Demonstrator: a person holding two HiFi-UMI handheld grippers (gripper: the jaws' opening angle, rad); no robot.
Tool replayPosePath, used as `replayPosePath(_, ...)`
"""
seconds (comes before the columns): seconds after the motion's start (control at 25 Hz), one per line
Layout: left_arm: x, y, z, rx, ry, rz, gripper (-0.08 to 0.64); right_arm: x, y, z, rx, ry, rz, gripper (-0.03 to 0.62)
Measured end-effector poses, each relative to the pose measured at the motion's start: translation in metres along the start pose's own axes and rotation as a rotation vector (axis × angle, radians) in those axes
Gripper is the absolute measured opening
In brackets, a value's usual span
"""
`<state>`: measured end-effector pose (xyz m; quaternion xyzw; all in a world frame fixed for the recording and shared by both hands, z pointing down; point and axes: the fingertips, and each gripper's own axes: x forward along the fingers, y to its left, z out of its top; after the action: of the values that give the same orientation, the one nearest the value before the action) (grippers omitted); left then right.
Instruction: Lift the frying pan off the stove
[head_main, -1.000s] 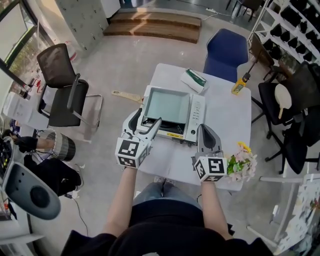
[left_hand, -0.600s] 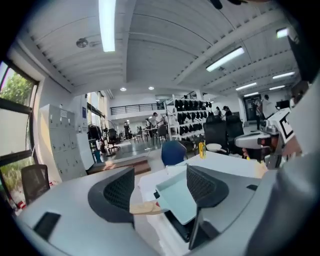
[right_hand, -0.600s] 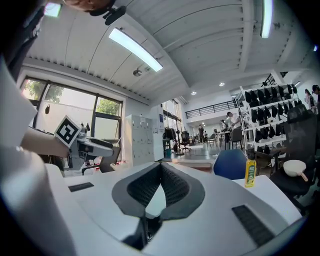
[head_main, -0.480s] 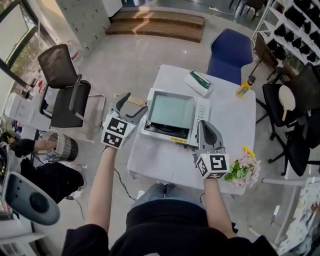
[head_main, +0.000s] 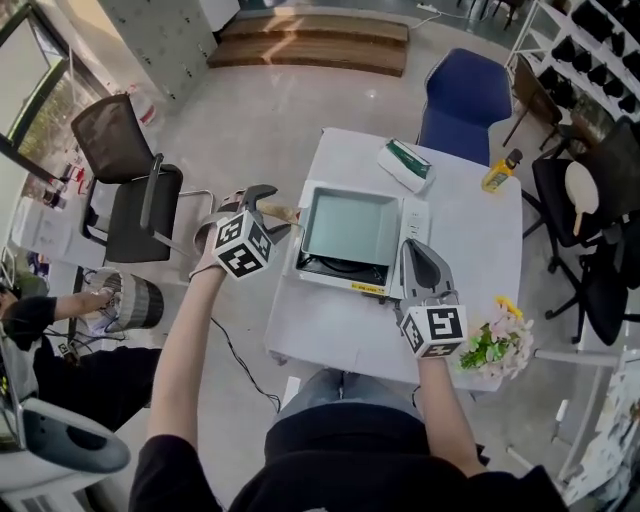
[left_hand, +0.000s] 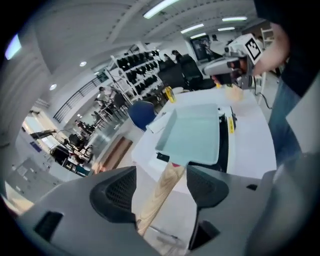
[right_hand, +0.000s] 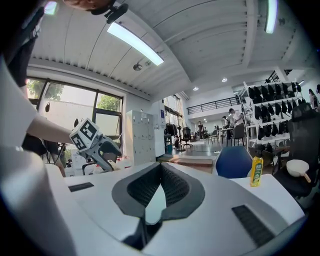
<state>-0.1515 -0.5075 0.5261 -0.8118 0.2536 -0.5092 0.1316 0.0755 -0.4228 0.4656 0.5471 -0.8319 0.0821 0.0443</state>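
A square pale-green frying pan (head_main: 352, 226) sits on a portable stove (head_main: 345, 270) on the white table (head_main: 330, 335). Its wooden handle (head_main: 285, 212) sticks out left past the table's edge. My left gripper (head_main: 272, 212) is open off the table's left side, one jaw on each side of that handle. In the left gripper view the handle (left_hand: 159, 197) runs between the jaws of the left gripper (left_hand: 160, 182) toward the pan (left_hand: 192, 132). My right gripper (head_main: 412, 252) hovers at the stove's right front, shut on nothing; the right gripper (right_hand: 161, 172) shows its tips meeting.
A green-and-white box (head_main: 405, 164) and a yellow bottle (head_main: 501, 170) stand at the table's far side. Flowers (head_main: 495, 345) lie at the near right corner. A blue chair (head_main: 470, 95) stands behind the table and a black office chair (head_main: 130, 180) to its left.
My left gripper swung from the stove's front out past the table's left edge, turned toward the pan, and now straddles the wooden handle. The right gripper has hardly moved.
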Motion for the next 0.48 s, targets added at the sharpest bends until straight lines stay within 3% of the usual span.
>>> replayPosePath(0.28, 0.039, -0.009, -0.034, 0.288, 0.221, -0.164, 0.322, 0.006, -0.007, -0.010, 0.009, 0.035, -0.019, 0.002)
replayPosePath(0.48, 0.065, -0.016, -0.049, 0.366, 0.287, -0.246, 0.297, 0.004, -0.012, -0.018, 0.017, 0.054, -0.040, 0.002)
